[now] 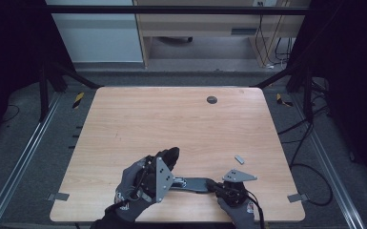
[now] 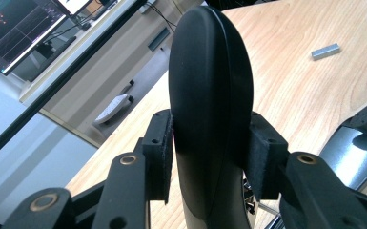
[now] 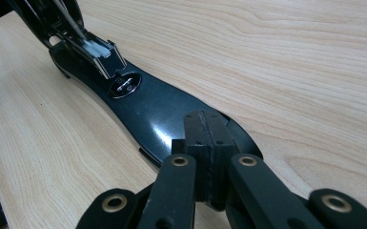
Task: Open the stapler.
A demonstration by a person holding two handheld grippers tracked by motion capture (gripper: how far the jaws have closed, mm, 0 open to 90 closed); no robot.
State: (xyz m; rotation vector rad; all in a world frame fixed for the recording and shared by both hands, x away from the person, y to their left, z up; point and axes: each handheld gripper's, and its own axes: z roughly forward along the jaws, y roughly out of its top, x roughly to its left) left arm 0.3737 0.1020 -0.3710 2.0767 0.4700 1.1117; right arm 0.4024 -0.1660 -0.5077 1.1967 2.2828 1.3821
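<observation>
Right gripper (image 3: 208, 157), jaws closed, presses the stapler base (image 3: 147, 114) onto the table (image 1: 181, 124). Left gripper (image 2: 209, 157) clamps the lid (image 2: 209, 86), swung up. Stapler's open for loading, I'd say; next, fetch the staples (image 1: 239, 159) lying beyond.

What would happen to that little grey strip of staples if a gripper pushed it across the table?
The staple strip would probably slide, not roll, since it lies flat and looks blocky on the smooth wooden table. It is likely very light, being so small beside the open black stapler. It may snap apart if squeezed hard, though that is only a guess.
</observation>
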